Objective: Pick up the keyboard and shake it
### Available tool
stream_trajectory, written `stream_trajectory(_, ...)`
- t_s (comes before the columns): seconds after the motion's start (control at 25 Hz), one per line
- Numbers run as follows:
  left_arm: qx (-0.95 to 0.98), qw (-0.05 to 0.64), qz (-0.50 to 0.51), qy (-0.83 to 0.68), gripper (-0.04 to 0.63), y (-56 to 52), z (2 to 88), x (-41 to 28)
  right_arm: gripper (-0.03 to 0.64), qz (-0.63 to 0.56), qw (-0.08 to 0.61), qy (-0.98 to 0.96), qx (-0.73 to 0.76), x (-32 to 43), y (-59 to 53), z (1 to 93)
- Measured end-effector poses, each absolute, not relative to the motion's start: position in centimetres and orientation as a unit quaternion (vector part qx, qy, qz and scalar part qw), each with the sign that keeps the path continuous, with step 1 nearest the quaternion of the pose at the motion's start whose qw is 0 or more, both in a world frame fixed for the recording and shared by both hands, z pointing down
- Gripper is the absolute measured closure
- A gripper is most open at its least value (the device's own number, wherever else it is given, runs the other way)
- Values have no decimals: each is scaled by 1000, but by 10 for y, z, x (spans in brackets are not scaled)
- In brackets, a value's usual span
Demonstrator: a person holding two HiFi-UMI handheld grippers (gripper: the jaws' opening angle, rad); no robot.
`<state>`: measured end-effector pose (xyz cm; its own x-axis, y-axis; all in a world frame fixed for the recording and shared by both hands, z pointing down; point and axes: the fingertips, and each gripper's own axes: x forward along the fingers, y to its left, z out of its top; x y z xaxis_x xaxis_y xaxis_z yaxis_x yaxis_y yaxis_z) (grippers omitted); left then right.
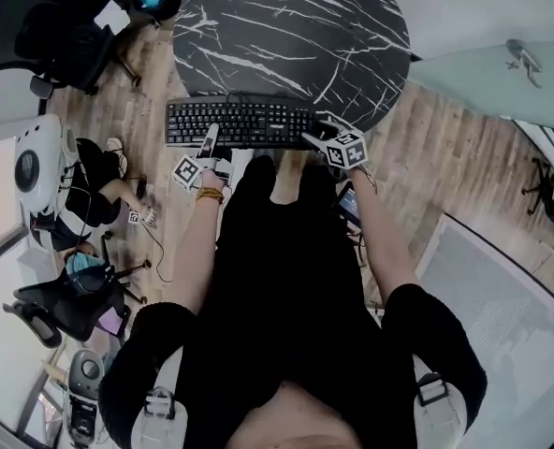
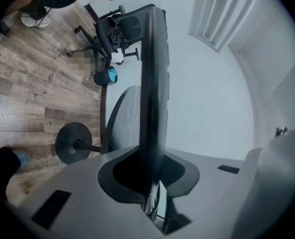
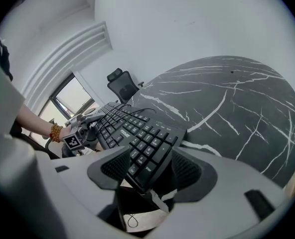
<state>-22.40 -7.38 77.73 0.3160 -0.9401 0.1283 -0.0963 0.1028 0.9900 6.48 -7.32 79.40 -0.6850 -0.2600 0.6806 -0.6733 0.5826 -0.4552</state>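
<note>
A black keyboard (image 1: pixel 240 122) lies along the near edge of the round black marble table (image 1: pixel 296 26). My left gripper (image 1: pixel 209 140) is shut on its front edge near the left end. In the left gripper view the keyboard (image 2: pixel 152 83) shows edge-on as a dark upright bar pinched between the jaws of the left gripper (image 2: pixel 155 183). My right gripper (image 1: pixel 314 140) holds the right end. In the right gripper view the keyboard's corner (image 3: pixel 137 138) sits between the pads of the right gripper (image 3: pixel 150 171), keys facing up, with the table top (image 3: pixel 227 103) behind.
Black office chairs stand at the far left (image 1: pixel 62 36) and near left (image 1: pixel 62 307) on the wood floor. A seated person's legs (image 1: pixel 99 190) show at the left. The table's round foot (image 2: pixel 73 143) rests on the floor. A pale partition (image 1: pixel 502 82) lies to the right.
</note>
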Motion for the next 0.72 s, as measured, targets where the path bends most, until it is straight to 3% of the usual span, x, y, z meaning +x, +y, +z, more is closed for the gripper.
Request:
stream_trajectory(0.24, 558, 558, -412, -456, 522, -103, 748, -228, 368, 385, 237, -830, 326, 54, -96, 761)
stream_trajectory(0.32, 565, 544, -432, -444, 522, -116, 731, -230, 367, 437, 171, -803, 367, 55, -109, 742)
stream_trajectory(0.52, 595, 508, -468, -412, 522, -150, 673, -226, 363, 555, -73, -707, 431, 69, -144, 691)
stream_trajectory(0.72, 596, 494, -501, -387, 522, -179, 633, -220, 353, 553, -152, -698, 430, 66, -158, 665)
